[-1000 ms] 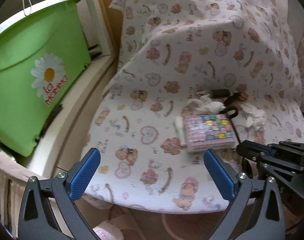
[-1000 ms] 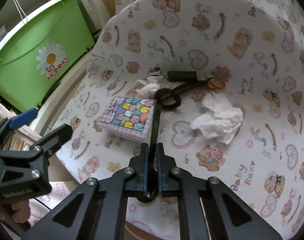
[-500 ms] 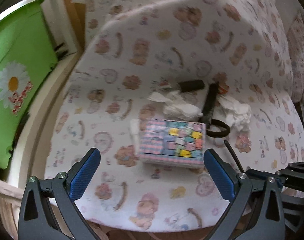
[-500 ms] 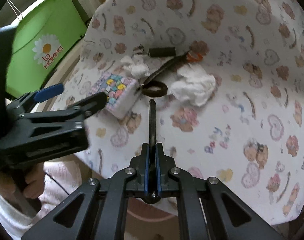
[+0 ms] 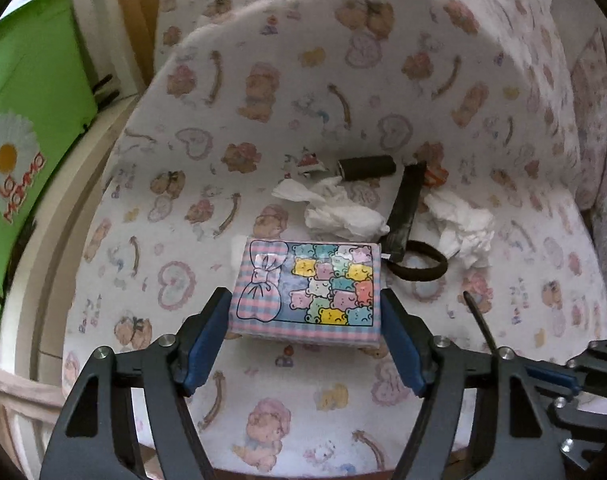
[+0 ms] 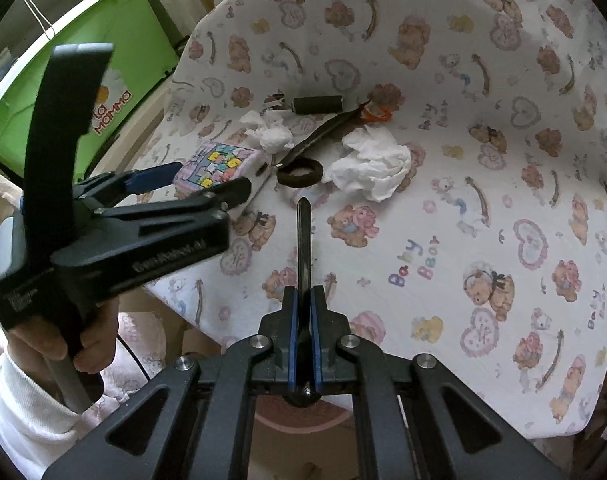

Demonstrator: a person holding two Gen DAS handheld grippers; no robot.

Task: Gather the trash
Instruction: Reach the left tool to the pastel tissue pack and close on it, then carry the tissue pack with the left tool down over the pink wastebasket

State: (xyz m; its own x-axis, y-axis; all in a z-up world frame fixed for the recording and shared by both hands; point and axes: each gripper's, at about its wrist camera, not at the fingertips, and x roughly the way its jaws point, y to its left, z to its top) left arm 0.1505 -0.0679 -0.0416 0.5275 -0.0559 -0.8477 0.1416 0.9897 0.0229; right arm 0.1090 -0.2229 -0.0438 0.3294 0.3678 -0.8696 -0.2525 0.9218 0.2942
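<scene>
A pastel tissue pack [image 5: 307,292] with bear pictures lies on the teddy-print cloth; it also shows in the right wrist view [image 6: 213,164]. My left gripper [image 5: 303,320] is closed on its two sides; it also shows in the right wrist view [image 6: 199,184]. Two crumpled white tissues [image 5: 343,212] [image 5: 463,228] lie behind the pack, with a black strap [image 5: 405,204], a dark hair band [image 5: 417,266] and a dark cylinder [image 5: 367,167]. My right gripper [image 6: 303,312] is shut on a thin black stick [image 6: 304,236] that points toward the hair band [image 6: 299,171].
A green plastic bin [image 5: 27,112] with a daisy logo stands at the left beyond the table's pale rim [image 5: 51,248]; it also shows in the right wrist view [image 6: 103,40]. An orange scrap [image 6: 375,112] lies by the strap's far end. The cloth rises into a fold [image 5: 343,12] behind.
My left gripper has moved forward and closed from wide open onto the tissue pack. My right gripper has drawn back a little, still gripping the black stick.
</scene>
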